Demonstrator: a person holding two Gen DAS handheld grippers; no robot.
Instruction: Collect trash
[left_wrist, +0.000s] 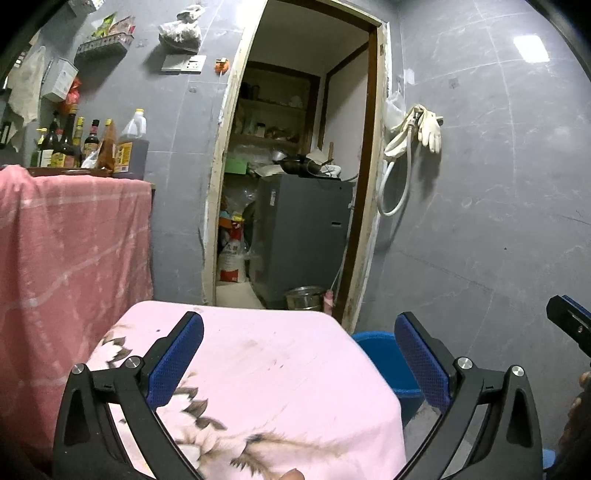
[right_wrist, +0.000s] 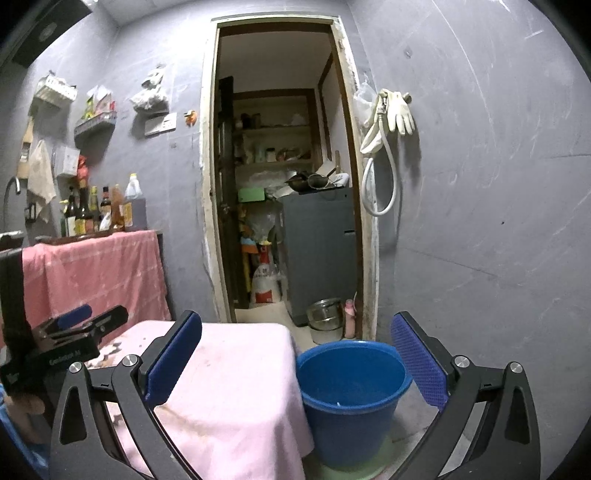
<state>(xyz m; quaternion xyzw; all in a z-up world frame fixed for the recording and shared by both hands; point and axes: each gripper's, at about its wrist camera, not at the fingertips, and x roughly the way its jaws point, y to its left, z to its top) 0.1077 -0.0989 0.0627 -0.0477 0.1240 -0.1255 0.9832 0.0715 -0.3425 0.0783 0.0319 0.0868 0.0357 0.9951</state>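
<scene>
My left gripper (left_wrist: 299, 354) is open over a low table under a pink flowered cloth (left_wrist: 258, 376), nothing between its blue pads. The same gripper (right_wrist: 86, 319) shows from the side at the left of the right wrist view. My right gripper (right_wrist: 295, 354) is open too, hovering above the pink cloth's (right_wrist: 229, 387) right edge and a blue bucket (right_wrist: 351, 391) on the floor. The bucket looks nearly empty inside. In the left wrist view the bucket (left_wrist: 384, 354) peeks out behind the table, and the right gripper's tip (left_wrist: 570, 321) enters at the right edge. No trash shows on the cloth.
A counter draped in a pink towel (left_wrist: 74, 251) holds several bottles (left_wrist: 81, 144) at the left. An open doorway (right_wrist: 288, 184) leads to a storeroom with a grey cabinet (right_wrist: 321, 251), sacks and a metal pot (right_wrist: 325, 314). Gloves and a hose (right_wrist: 388, 122) hang on the grey wall.
</scene>
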